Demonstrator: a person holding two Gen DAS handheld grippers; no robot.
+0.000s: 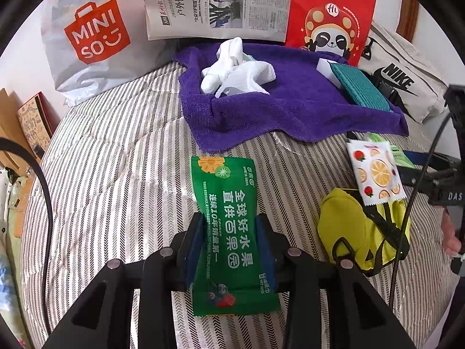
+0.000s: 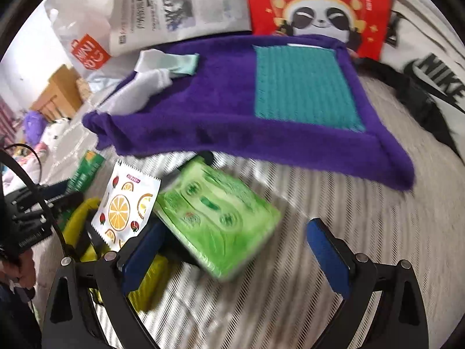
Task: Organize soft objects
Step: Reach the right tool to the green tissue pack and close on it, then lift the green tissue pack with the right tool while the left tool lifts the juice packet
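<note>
Both wrist views angled steeply down, close over the striped bedspread (image 1: 116, 157), sharing the purple towel (image 1: 290, 110), right view seemingly motion-blurred

1. A striped quilted bedcover (image 1: 116, 151) is spreading across the whole near surface.
2. A white wall (image 1: 26, 37) is standing at the far left.
3. A brown wooden frame (image 1: 408, 8) is showing far right.
4. Daylight is falling evenly.

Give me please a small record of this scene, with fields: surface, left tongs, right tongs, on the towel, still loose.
surface: striped bed cover
left tongs: shut on the dark green wet-wipe packet
right tongs: open, around the near end of the light green pack
on the towel: purple towel carries white cloth and teal cloth
still loose: fruit-print sachet, yellow pouch
</note>
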